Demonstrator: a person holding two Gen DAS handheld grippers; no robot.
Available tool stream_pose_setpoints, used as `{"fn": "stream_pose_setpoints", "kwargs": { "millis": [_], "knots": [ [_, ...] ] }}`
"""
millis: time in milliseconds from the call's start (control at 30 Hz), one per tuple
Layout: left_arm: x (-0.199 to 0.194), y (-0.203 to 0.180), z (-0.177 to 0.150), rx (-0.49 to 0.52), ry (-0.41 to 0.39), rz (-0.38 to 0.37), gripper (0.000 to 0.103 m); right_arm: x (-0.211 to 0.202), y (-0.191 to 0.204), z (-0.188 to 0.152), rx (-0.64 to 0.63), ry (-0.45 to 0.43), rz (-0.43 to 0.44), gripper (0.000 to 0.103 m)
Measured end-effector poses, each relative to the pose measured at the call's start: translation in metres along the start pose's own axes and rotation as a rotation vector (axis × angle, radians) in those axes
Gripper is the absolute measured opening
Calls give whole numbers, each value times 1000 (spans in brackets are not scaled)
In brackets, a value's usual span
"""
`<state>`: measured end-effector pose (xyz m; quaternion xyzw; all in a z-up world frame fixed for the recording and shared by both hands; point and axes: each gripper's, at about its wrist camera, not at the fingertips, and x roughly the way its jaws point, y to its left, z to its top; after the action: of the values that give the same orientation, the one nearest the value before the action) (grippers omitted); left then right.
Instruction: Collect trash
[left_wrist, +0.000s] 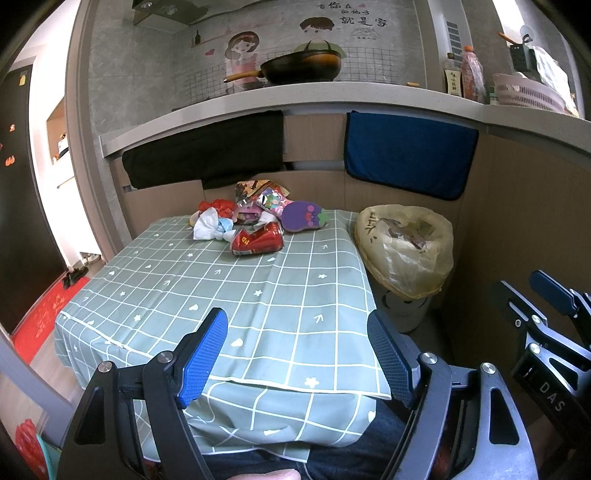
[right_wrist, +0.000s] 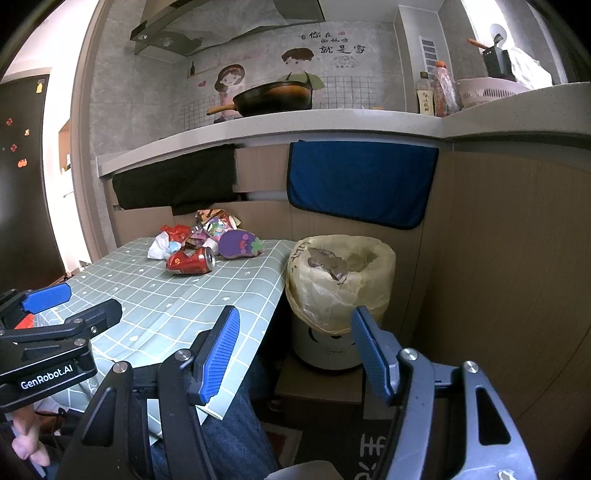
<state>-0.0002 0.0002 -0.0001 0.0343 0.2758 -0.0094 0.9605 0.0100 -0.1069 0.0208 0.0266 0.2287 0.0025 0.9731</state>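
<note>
A small table (left_wrist: 221, 295) under a pale green checked cloth stands in a kitchen corner, pushed up against a wood-panelled counter front whose grey worktop (left_wrist: 332, 92) carries a dark frying pan (left_wrist: 301, 66), 2 bottles and a pink basket. A black cloth (left_wrist: 207, 147) and a blue towel (left_wrist: 406, 155) hang from the counter edge above the table. The trash pile (left_wrist: 255, 214) sits at the far end of the table, close to the panel: a crushed red can (left_wrist: 257, 240) lies on its side nearest the viewer, with white crumpled plastic (left_wrist: 208, 225) to its left, a red wrapper behind that, printed snack packets at the back and a purple aubergine-shaped item (left_wrist: 303, 216) on the right. The near 2 thirds of the cloth are bare, and its front edge drapes over a person's denim-clad legs. Just beside the table's right edge, lower down, stands a white bin (right_wrist: 332, 343) lined with a yellowish bag (right_wrist: 340, 280) that already holds some scraps; its mouth is uncovered. The left gripper (left_wrist: 297, 354) hovers over the near edge of the table, aimed at the pile, its blue-padded fingers spread wide with nothing between them. The right gripper (right_wrist: 293, 350) is held off the table's right corner, pointing toward the bin, its jaws likewise apart and empty.
</note>
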Motion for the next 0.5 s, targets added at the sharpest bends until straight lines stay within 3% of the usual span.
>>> {"fn": "stream_pose_setpoints", "kwargs": {
  "millis": [500],
  "knots": [
    [0, 0, 0, -1, 0, 0, 78, -1, 1, 1, 0, 1, 0, 61]
  ]
}}
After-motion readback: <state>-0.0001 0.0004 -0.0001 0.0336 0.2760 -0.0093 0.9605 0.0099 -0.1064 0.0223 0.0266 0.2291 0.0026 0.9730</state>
